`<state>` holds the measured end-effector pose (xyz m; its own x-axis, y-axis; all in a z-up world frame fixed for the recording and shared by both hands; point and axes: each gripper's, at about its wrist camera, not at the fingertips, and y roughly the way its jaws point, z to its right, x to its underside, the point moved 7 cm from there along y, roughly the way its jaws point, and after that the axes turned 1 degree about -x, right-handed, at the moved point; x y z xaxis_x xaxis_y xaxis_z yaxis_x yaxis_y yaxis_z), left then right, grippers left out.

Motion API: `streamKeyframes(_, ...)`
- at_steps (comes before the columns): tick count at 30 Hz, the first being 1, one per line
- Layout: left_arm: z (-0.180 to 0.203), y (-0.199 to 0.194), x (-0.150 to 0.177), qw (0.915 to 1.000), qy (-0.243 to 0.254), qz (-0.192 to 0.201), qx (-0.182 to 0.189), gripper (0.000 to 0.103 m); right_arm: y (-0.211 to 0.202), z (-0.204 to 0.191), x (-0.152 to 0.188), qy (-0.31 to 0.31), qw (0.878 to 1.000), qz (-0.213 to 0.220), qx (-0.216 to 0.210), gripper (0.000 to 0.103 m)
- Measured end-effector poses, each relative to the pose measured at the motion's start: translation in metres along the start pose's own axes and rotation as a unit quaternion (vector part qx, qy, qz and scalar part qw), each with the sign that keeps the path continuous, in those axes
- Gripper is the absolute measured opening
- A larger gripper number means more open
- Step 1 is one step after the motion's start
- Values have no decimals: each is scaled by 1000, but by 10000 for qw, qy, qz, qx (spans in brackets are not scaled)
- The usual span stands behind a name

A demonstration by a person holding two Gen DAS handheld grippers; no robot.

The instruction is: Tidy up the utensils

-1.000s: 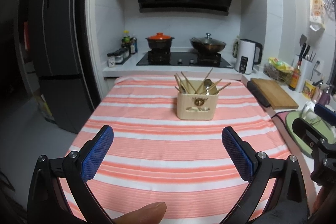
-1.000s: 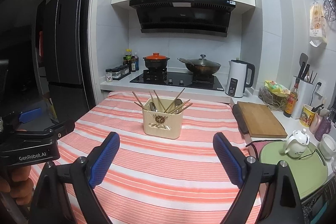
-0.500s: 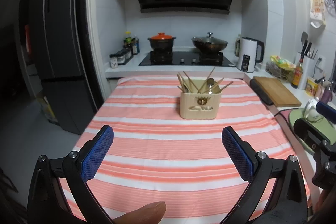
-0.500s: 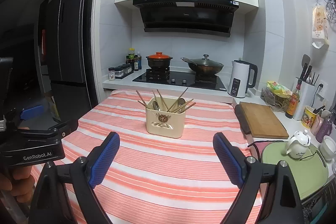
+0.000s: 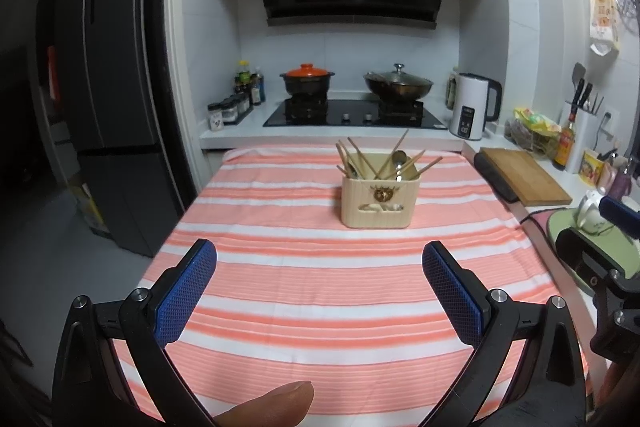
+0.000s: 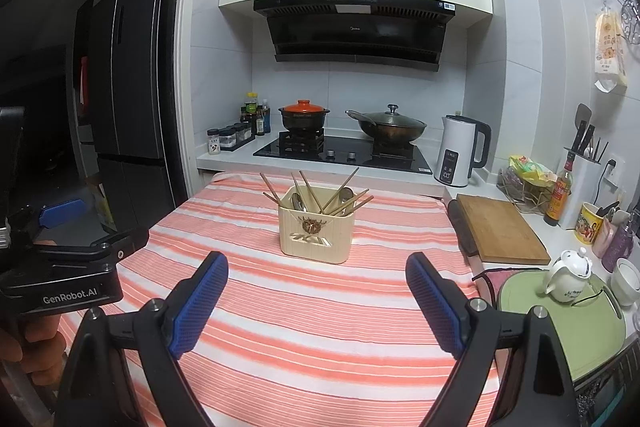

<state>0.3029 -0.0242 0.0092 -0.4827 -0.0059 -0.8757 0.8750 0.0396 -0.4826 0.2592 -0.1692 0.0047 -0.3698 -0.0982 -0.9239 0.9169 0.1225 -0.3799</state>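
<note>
A cream utensil holder [image 5: 380, 202] [image 6: 317, 231] stands on the far half of the table with the orange-and-white striped cloth [image 5: 320, 275] [image 6: 320, 311]. Several wooden chopsticks [image 5: 362, 161] [image 6: 340, 193] and metal spoons [image 5: 399, 159] [image 6: 298, 202] stick out of it at mixed angles. My left gripper [image 5: 319, 261] is open over the near part of the cloth, nothing between its blue pads. My right gripper [image 6: 317, 271] is open too, empty, well short of the holder. Each gripper's body shows at the edge of the other's view.
Right of the table lie a wooden cutting board [image 6: 500, 229], a green mat with a white teapot [image 6: 570, 275] and cups. Behind are a stove [image 6: 344, 151] with two pots and a white kettle [image 6: 460, 151]. A dark fridge [image 5: 108, 115] stands left. A fingertip [image 5: 272, 405] shows at the bottom.
Both views have shifted only slightly; the holder sits a little lower and nearer the middle in the left wrist view. Both grippers stay open and empty.
</note>
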Motion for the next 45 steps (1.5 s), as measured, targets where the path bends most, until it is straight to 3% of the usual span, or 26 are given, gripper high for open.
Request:
streamKeyframes(39,-1,-1,1,9999,2,28,123,103,3,-5,3,-41,10000,-40,-27,92)
streamKeyframes(41,0,-3,1,9995,-19,126,277,103,4,-6,3,-46,10000,-60,-23,92)
streamKeyframes(45,1,-3,1,9995,54,232,213,103,4,-5,3,-36,10000,-74,-27,92)
